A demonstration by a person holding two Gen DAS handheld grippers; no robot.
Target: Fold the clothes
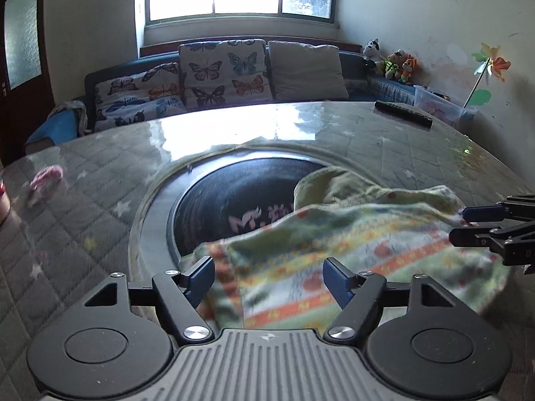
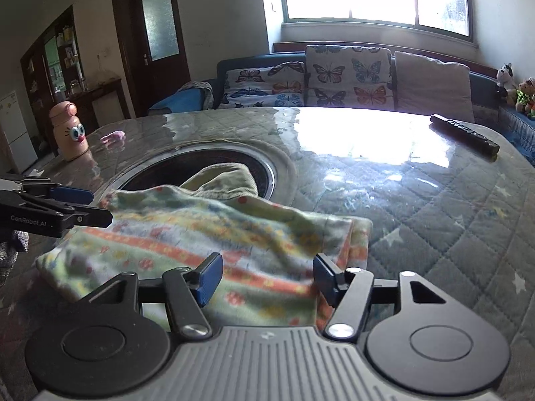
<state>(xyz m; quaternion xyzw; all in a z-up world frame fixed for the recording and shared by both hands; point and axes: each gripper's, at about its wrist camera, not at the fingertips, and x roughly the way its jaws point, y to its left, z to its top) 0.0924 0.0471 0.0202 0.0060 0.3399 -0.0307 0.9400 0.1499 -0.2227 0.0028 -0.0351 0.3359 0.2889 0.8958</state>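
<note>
Nearest, the left gripper and the right gripper both hang over the striped garment, fingers spread apart and grasping nothing. The garment lies near the worktop's front edge, its far end reaching over the dark round inset. Layers show doubled at its right side and a plain green part bunches behind, so it looks partly folded; smoothing or further folds may remain. A remote rests toward the far right edge.

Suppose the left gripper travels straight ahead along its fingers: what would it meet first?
Most likely the striped floral garment, lying right between and ahead of the open left gripper; depth is uncertain, so it might pass just above it.
</note>
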